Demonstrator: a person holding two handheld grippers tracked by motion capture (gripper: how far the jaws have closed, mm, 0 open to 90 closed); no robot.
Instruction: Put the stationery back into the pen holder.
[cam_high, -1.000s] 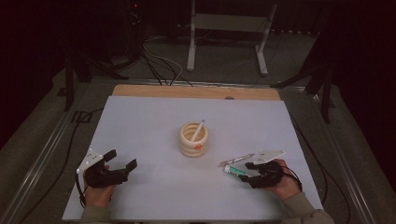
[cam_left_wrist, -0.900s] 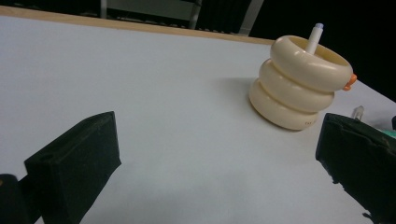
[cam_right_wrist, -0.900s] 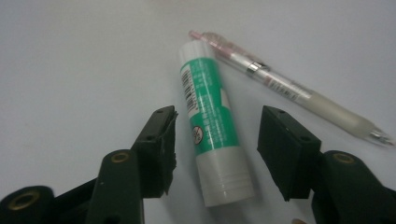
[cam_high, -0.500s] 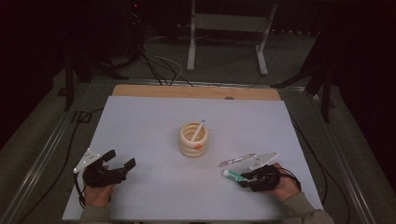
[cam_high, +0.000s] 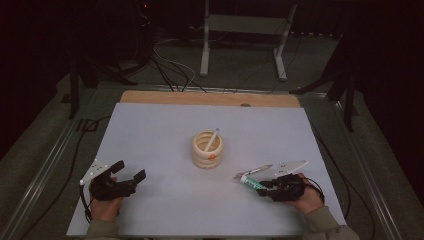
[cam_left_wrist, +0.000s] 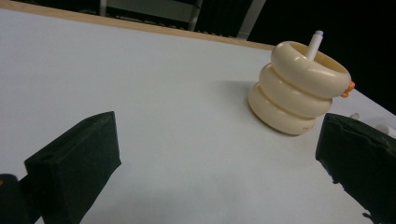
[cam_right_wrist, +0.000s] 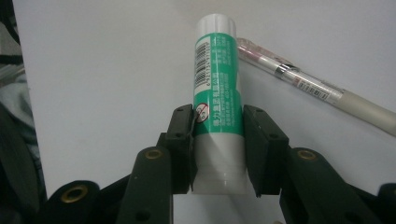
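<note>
A pale grey-white worktop (cam_high: 165, 135) with a bare wooden strip (cam_high: 210, 98) along its far edge carries everything here. Beyond it the room is dark: a grey floor, loose cables (cam_high: 170, 70) trailing across it, and the light metal legs of a stand (cam_high: 242, 40) at the back.

Near the worktop's middle stands a cream holder of three stacked rings (cam_high: 207, 149), with a white pen (cam_high: 213, 136) leaning inside it and a small orange mark on its side.

At the near right, the right tongs (cam_high: 261, 189) have just been closing and are now clamped on a green-and-white glue stick (cam_right_wrist: 217, 100), both pads pressed to its sides near the base, the capped end pointing away from the hand. The stick seems to lie low over the worktop, though whether it touches is hard to judge. Just beside it lies a clear pen with a pale barrel (cam_right_wrist: 308, 88).

At the near left, the left tongs (cam_high: 131, 172) stand wide with nothing between them, resting low and aimed toward the holder, well apart from it.
</note>
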